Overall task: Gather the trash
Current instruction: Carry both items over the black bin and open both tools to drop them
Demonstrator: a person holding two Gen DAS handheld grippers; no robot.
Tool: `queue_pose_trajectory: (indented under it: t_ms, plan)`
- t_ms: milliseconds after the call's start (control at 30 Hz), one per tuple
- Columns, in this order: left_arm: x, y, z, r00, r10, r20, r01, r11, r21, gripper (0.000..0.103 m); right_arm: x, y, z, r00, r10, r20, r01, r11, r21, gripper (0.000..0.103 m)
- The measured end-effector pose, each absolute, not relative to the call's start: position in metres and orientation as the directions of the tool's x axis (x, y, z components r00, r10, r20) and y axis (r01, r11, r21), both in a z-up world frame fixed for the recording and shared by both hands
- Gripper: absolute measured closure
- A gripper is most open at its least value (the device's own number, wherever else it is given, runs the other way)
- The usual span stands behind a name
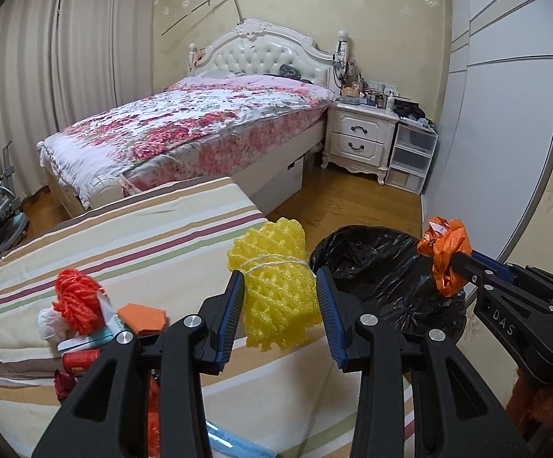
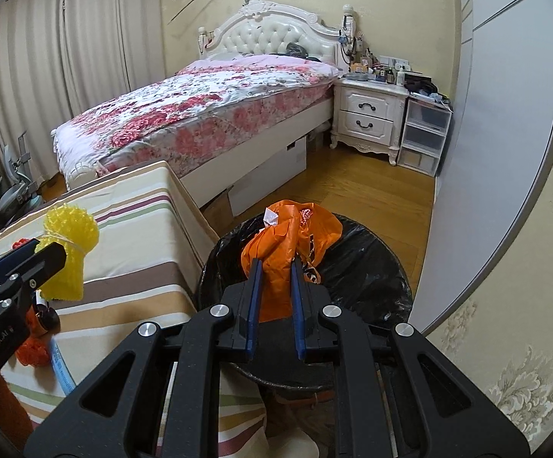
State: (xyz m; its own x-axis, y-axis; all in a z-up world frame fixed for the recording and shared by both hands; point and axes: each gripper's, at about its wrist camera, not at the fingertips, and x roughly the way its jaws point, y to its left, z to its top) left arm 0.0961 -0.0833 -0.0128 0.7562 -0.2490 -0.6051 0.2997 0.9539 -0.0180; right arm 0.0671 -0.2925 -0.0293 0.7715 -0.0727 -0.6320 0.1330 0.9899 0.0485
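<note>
Left hand-held gripper (image 1: 280,305): jaws spread wide on either side of the yellow foam net (image 1: 274,286); the left pad seems to touch the net, the right pad stands apart from it, so nothing is clamped.
Yellow foam net: a mesh sleeve tied round its middle with white string, standing at the right edge of the striped surface (image 1: 124,236), just beside the bin.
Right hand-held gripper (image 2: 274,278): blue pads clenched on the orange plastic bag (image 2: 288,236), held over the bin's opening.
Orange plastic bag: crumpled, with a white scrap at its top.
Trash bin (image 2: 372,267): lined with a black bag, on the wooden floor close against the right edge of the surface.
Other trash: near the surface's front-left corner lie an orange foam net (image 1: 76,301), an orange paper piece (image 1: 143,316), a red packet (image 1: 82,360) and some white paper, bunched together.
</note>
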Motion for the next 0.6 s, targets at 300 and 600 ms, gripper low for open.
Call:
queue_pose_trajectory:
  t_ms: [300,600]
  plan:
    - [0.126,-0.125,-0.035,0.723,-0.238,-0.649,0.337,0.941,0.03,0.063,0.086,-0.314,-0.047,0.743,-0.074,-0.665,0.162,0.984,0.071,0.088]
    - [0.145,-0.149,-0.05,0.701,-0.23,-0.675,0.36,0.931,0.057,0.06,0.095,-0.326,-0.057,0.721,-0.083,-0.688,0.194,0.977,0.086,0.088]
